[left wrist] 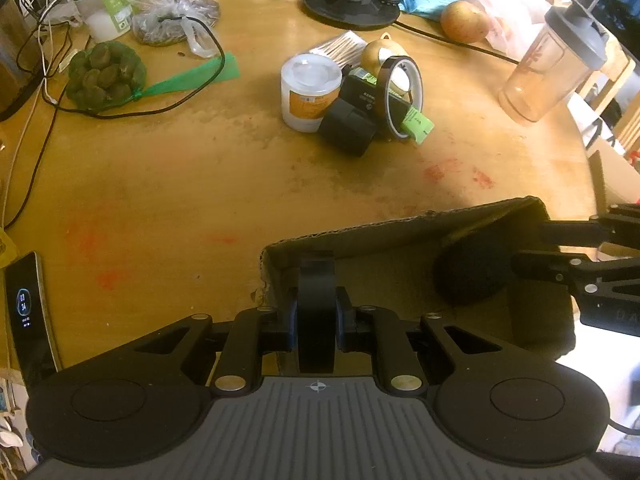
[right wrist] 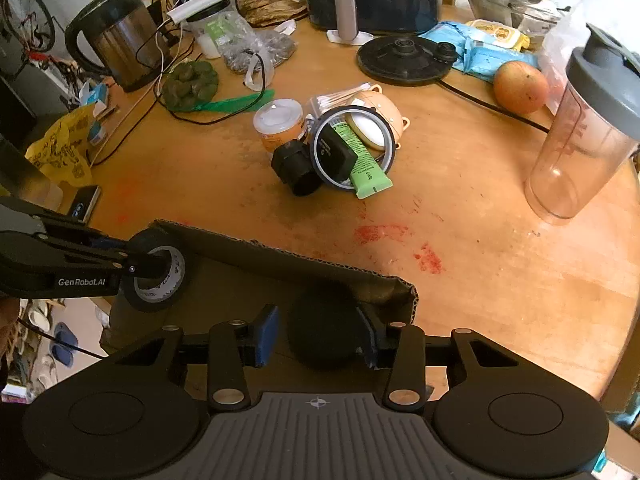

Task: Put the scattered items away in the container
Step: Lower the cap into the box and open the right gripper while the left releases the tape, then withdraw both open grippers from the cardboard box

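Left gripper point(left wrist: 316, 320) clamped on black tape roll point(left wrist: 315, 300), right gripper point(right wrist: 320, 336) loosely around dark ball point(right wrist: 325, 328), both low-frame over cardboard box point(right wrist: 280, 258).

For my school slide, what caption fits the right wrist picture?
Right claw around a dark round thing over the cardboard box; left claw holds black tape.

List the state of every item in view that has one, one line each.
left gripper: shut on the roll of black tape, over the box
right gripper: around a dark round object, grip unclear
cardboard box: open-topped
shaker bottle: upright, lid on, looks empty
white tub: upright, lidded
kettle: off its base
green tube: lying flat
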`<action>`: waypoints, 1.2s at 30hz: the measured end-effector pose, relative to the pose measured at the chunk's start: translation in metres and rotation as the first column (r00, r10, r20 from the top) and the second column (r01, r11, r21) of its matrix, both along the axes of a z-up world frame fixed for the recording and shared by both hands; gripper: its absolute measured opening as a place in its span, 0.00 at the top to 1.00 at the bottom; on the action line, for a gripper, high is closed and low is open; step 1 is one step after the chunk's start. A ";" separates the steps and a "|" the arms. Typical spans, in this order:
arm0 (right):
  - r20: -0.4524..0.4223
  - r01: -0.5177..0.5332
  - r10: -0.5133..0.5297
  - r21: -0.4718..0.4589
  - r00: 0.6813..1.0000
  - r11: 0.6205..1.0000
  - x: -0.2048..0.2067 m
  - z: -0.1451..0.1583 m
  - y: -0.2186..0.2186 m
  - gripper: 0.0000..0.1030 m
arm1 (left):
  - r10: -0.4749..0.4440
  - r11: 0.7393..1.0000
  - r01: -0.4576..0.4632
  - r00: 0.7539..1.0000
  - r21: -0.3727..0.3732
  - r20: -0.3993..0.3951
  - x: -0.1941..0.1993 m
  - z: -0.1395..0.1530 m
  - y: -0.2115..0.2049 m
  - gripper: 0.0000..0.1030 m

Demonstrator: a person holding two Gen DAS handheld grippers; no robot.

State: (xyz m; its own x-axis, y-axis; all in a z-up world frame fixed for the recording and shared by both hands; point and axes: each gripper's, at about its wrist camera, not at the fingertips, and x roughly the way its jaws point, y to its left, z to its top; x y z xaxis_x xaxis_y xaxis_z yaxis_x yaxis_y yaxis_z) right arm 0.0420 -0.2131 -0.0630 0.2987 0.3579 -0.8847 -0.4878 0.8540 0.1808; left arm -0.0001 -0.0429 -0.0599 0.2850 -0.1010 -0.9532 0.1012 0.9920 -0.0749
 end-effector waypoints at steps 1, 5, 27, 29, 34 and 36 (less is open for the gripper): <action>-0.001 0.000 0.000 0.000 1.000 1.000 0.000 -0.001 0.000 0.56 | 0.003 1.000 -0.003 1.000 -0.002 0.000 0.000 0.000 0.001 0.83; -0.014 0.010 -0.010 0.004 1.000 1.000 -0.001 -0.003 -0.004 0.56 | 0.017 1.000 -0.017 1.000 -0.002 -0.005 0.001 -0.002 0.003 0.83; 0.005 0.110 -0.110 -0.063 0.994 0.992 0.009 -0.022 -0.035 0.67 | 0.097 0.993 -0.088 0.987 -0.077 0.127 0.012 0.034 0.019 0.47; -0.038 0.114 -0.116 -0.054 0.992 0.992 0.008 -0.030 -0.038 0.91 | 0.119 0.991 -0.110 0.984 -0.074 0.131 0.014 0.036 0.025 0.47; -0.080 0.162 -0.164 -0.033 0.983 0.986 0.001 -0.032 -0.045 0.92 | 0.154 0.987 -0.147 0.979 -0.061 0.131 0.018 0.035 0.036 0.47; -0.093 0.173 -0.175 -0.032 0.980 0.984 -0.002 -0.033 -0.047 0.92 | 0.164 0.986 -0.157 0.978 -0.059 0.130 0.018 0.035 0.039 0.47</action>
